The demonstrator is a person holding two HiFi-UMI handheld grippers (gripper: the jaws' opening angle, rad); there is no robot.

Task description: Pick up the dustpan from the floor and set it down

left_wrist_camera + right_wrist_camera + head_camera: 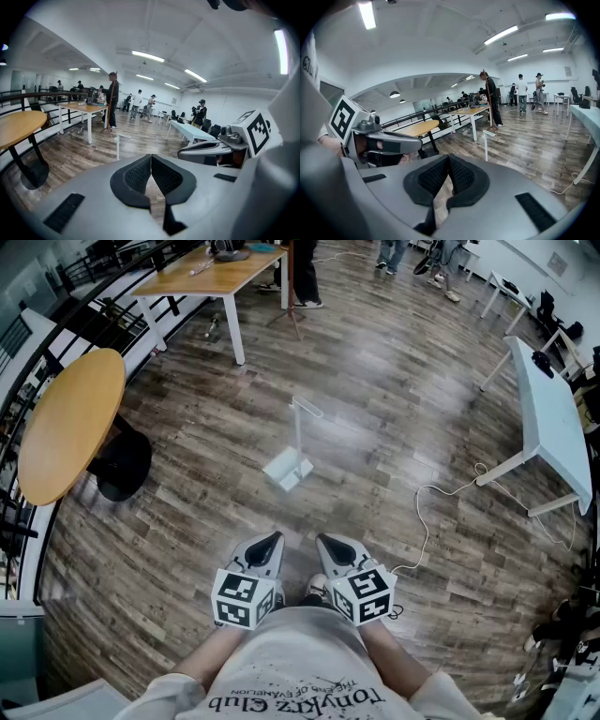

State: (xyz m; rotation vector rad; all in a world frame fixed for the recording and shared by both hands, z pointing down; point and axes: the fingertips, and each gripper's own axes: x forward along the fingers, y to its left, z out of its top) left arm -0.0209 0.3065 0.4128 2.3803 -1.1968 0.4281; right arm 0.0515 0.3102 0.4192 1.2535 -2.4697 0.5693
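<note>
Head view: dustpan (289,468) stands on the floor (394,409), handle up, well ahead of left gripper (270,542) and right gripper (328,542); the shirt (300,662) print maybe says "tonykz Club". Left gripper view: jaws pressed together, empty, people (112,98) in the background. Right gripper view: jaws together too, round table (412,127) showing.
</note>
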